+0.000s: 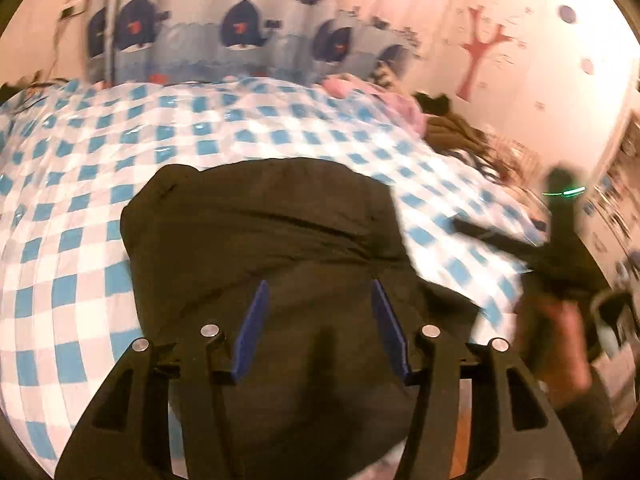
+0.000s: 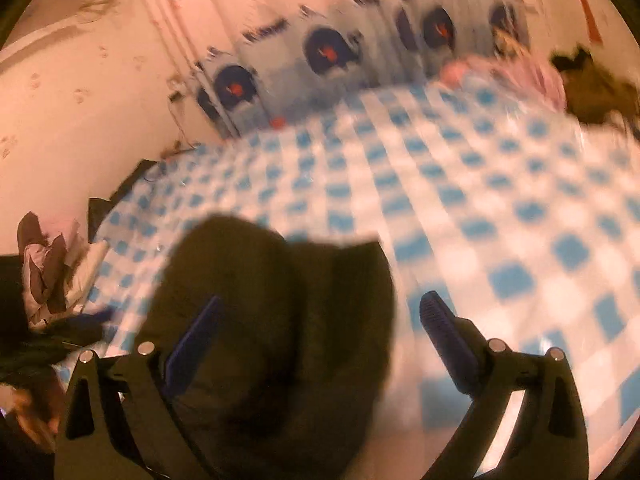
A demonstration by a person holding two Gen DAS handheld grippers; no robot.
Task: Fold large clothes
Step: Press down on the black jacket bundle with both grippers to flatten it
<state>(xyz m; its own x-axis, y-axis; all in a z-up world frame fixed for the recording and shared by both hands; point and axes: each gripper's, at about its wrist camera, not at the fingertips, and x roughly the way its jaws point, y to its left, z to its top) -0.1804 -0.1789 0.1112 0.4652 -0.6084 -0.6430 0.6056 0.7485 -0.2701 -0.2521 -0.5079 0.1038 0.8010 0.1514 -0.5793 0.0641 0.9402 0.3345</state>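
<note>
On the bed, a dark garment (image 1: pixel 264 232) lay bunched in a folded heap over a blue-and-white checked cover (image 1: pixel 80 184). From the left wrist view, the left gripper (image 1: pixel 318 292) hung above the near part of that garment, its blue pads (image 1: pixel 256 320) standing partly apart with only the cloth's surface seen below and between them; nothing was pinched. To the right, blurred, the right gripper (image 1: pixel 560 216) showed as a dark shape with a green light, a hand (image 1: pixel 560 332) beneath it.

From the right wrist view, badly smeared, the right gripper (image 2: pixel 324 308) had its jaws spread wide. One blue pad (image 2: pixel 196 336) showed against the garment (image 2: pixel 280 304), the other over the cover (image 2: pixel 480 200); no cloth was gripped between them.

Behind the bed hung a curtain (image 1: pixel 248 40) printed with dark whales. A pink cloth (image 1: pixel 384 96) and a brown heap (image 1: pixel 452 132) lay at the bed's far right corner. More loose clothes (image 2: pixel 44 272) sat beside the bed's left edge in the right wrist view.
</note>
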